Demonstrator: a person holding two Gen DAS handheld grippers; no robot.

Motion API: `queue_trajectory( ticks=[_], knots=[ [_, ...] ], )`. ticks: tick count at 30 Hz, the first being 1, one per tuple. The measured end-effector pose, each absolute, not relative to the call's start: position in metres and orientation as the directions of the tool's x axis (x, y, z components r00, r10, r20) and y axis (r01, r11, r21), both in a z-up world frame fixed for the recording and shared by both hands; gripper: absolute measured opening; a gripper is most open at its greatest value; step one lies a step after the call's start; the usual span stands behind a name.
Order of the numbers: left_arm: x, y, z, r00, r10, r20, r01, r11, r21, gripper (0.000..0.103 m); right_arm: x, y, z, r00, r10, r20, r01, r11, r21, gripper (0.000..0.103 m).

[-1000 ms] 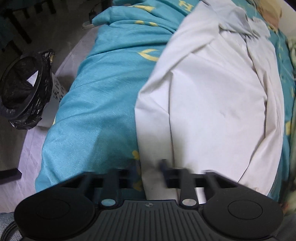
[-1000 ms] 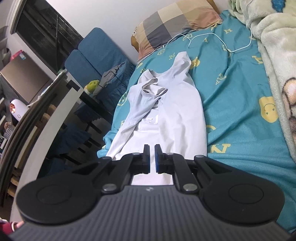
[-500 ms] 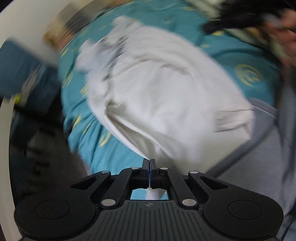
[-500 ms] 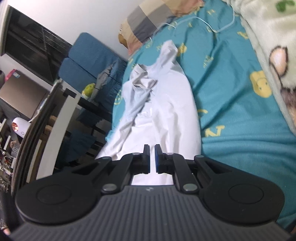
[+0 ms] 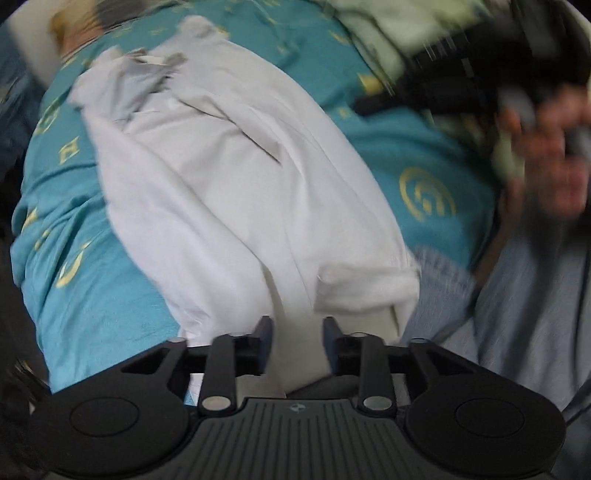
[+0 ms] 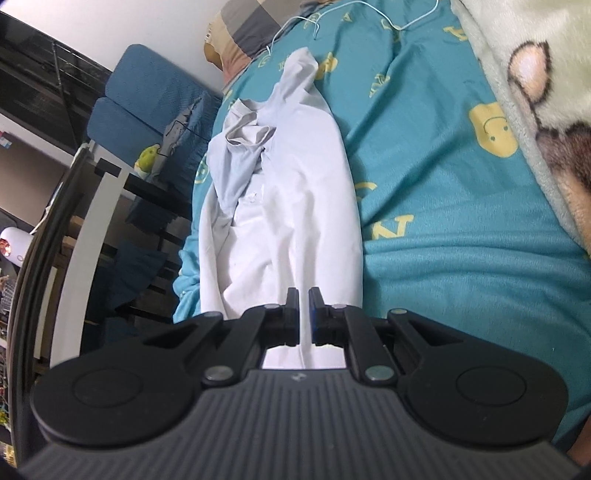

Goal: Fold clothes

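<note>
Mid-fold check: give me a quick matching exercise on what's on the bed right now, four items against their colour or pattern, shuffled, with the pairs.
Things:
1. shirt
2. bedsheet
3. pillow
4. blanket

Descriptions:
A. teal with yellow letters and smiley faces
B. cream fleece with a bear print, along the right edge of the right wrist view
C. white, lying lengthwise in front of the tongs
D. checked in tan, grey and beige, at the head of the bed

Pairs: 1-C, 2-A, 3-D, 4-B
</note>
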State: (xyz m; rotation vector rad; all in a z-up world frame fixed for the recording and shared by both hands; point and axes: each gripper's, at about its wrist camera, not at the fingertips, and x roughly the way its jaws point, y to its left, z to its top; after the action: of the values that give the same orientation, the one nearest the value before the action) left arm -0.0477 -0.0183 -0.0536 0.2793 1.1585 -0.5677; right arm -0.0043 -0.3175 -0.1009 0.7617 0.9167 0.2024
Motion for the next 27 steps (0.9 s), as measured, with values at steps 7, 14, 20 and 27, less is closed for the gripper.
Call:
queue_trajectory(
  ticks=[7, 14, 20, 27],
  knots=[
    [-0.003, 0.054, -0.058, 0.411, -0.379, -0.829, 0.175, 0.925, -0.336, 0.056, 0.002, -0.302, -0.114, 0.525, 0.469, -0.710, 0.143, 0.774, 0.617, 0.010],
    [0.011, 0.070, -0.072, 0.419, -0.341, -0.842, 0.079, 0.937, -0.340, 0.056, -0.009, -0.277, -0.101, 0.515, 0.415, -0.750, 0.040, 0.862, 0.505, 0.040],
    [0.012, 0.074, -0.077, 0.443, -0.384, -0.810, 0.096, 0.919, -0.383, 0.056, -0.031, -0.220, -0.082, 0.453, 0.419, -0.787, -0.178, 0.908, 0.380, 0.040],
    [0.014, 0.085, -0.080, 0.440, -0.427, -0.790, 0.098, 0.897, -0.431, 0.056, -0.047, -0.149, -0.103, 0.336, 0.266, -0.903, -0.414, 0.903, 0.112, 0.038]
  ],
)
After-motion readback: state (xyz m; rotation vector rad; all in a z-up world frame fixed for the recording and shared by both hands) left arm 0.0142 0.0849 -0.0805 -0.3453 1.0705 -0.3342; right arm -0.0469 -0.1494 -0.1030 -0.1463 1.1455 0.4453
